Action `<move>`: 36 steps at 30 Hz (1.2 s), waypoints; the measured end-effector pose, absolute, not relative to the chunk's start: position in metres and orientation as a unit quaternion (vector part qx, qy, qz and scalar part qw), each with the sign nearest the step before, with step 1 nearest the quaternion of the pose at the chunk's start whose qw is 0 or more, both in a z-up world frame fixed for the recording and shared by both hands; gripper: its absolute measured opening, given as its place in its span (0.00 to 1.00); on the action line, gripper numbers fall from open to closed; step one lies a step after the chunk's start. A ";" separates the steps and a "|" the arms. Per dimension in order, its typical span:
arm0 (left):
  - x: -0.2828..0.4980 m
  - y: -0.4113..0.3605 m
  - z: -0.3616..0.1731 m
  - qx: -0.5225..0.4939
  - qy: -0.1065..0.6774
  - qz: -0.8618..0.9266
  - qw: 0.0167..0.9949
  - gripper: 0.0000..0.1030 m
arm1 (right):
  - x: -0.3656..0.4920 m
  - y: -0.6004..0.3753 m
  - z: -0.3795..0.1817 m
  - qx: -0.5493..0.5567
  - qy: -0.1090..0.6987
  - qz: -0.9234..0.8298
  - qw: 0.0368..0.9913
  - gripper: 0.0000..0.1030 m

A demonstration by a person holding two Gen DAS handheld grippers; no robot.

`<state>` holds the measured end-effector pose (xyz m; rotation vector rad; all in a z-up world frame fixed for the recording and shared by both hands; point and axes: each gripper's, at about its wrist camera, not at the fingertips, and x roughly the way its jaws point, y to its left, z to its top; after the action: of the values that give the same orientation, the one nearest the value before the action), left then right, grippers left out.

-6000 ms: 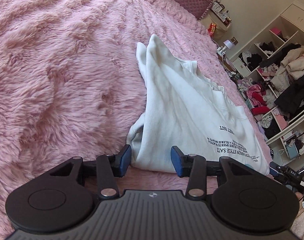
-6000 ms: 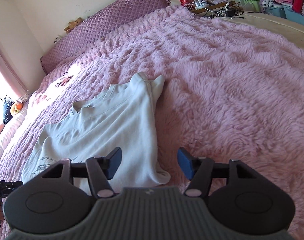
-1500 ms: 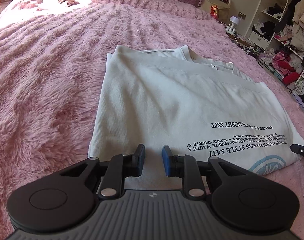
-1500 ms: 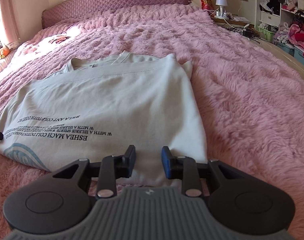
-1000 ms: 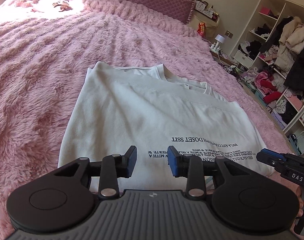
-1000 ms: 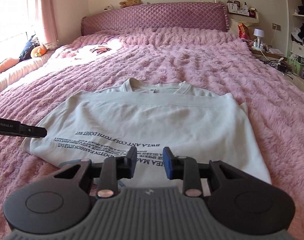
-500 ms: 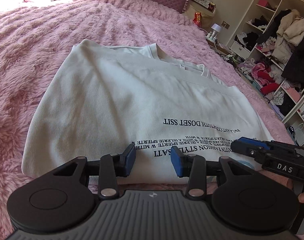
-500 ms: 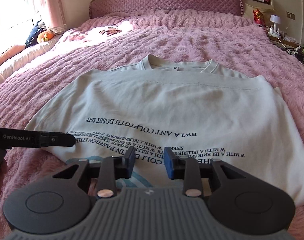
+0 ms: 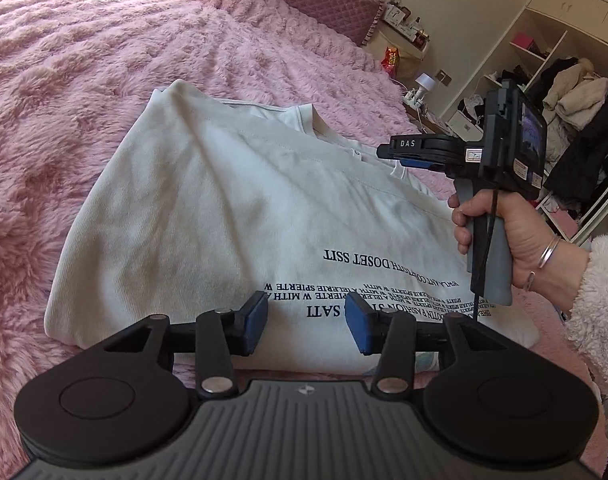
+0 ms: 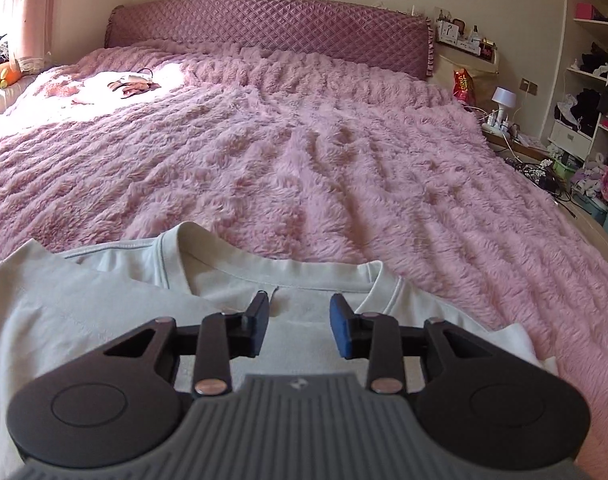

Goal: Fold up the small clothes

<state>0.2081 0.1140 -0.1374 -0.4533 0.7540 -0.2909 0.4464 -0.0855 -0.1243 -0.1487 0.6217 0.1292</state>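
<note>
Item: white T-shirt (image 9: pixel 231 216), sides already folded in, lying flat on the pink fluffy bed cover (image 9: pixel 63 80), near the bed's foot.

Left gripper (image 9: pixel 307 318) – low over the hem end, fingers at middling width and opening, nothing between them; a moment ago they stood narrower and farther back from the print.

Right gripper (image 10: pixel 299 330) – a second ago it was at the hem beside the left; it has since swept up to the neckline (image 10: pixel 271 276), fingers fairly narrow and opening, cloth beneath but not pinched. The person's hand (image 9: pixel 500 236) holds its grey handle.

Meaning, as judged: the side folds are done and both grips let go; collar and hem are now covered for the lengthwise fold.

Writing – on the shirt, upside down, "DOSET SSIT", "SATI", smaller lines only partly readable; on the right gripper's arm, "DAS".

Beyond: quilted purple headboard (image 10: pixel 263 28), open shelves (image 9: pixel 544 80) of clothes.
</note>
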 end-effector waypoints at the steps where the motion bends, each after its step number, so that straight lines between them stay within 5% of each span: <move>1: 0.209 0.116 -0.140 -0.222 0.364 -0.143 0.893 0.52 | 0.453 -0.081 -0.127 -0.082 0.306 0.058 0.947 0.30; 13: 0.205 0.125 -0.140 -0.259 0.373 -0.139 0.880 0.53 | 0.412 -0.046 -0.161 -0.240 0.296 0.075 0.921 0.35; 36: 0.121 0.161 -0.114 -0.285 0.385 -0.108 0.871 0.59 | 0.195 -0.061 -0.144 -0.225 0.331 0.146 0.905 0.35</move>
<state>0.1210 0.1608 -0.1141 -0.5961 0.8048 -0.2254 0.1948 -0.0607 -0.1436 -0.4639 0.6835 0.3018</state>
